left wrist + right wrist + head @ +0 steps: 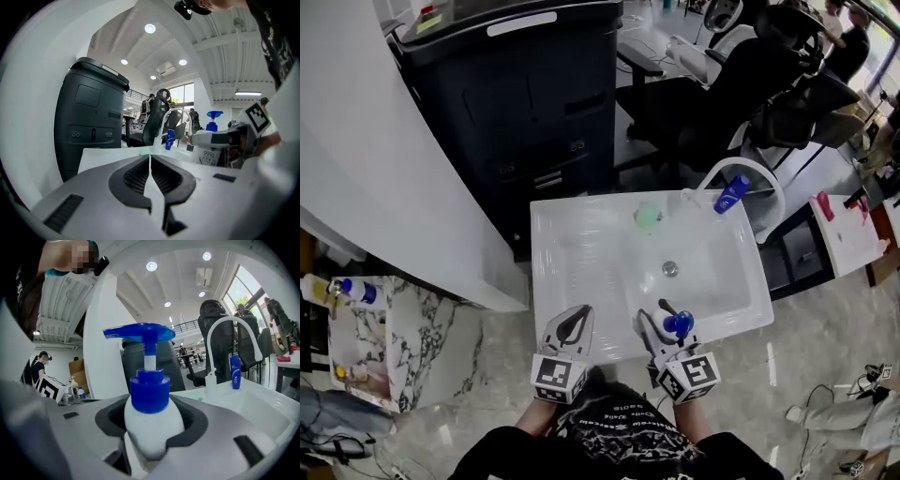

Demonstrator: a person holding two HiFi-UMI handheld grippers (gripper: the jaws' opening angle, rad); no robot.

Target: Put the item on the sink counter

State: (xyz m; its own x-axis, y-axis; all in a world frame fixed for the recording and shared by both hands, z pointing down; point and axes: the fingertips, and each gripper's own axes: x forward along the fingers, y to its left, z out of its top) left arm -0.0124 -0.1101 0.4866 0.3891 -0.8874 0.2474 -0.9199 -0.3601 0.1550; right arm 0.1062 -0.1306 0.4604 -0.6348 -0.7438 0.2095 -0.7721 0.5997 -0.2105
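Note:
A white pump bottle with a blue pump head (677,324) stands upright between the jaws of my right gripper (667,322), which is shut on its body (151,420). The gripper hangs over the near edge of the white sink counter (572,244), in front of the basin and its drain (670,268). Just to its left, my left gripper (573,325) is shut with nothing in it, its pads meeting (150,158). The left gripper view catches the held bottle (214,123) at its right.
At the sink's far side are an arched white faucet (757,174), a small blue bottle (732,194) and a green object (648,217). A large black machine (520,94) and black office chairs (741,84) stand beyond. A white wall (375,178) and a marble ledge with bottles (358,292) are on the left.

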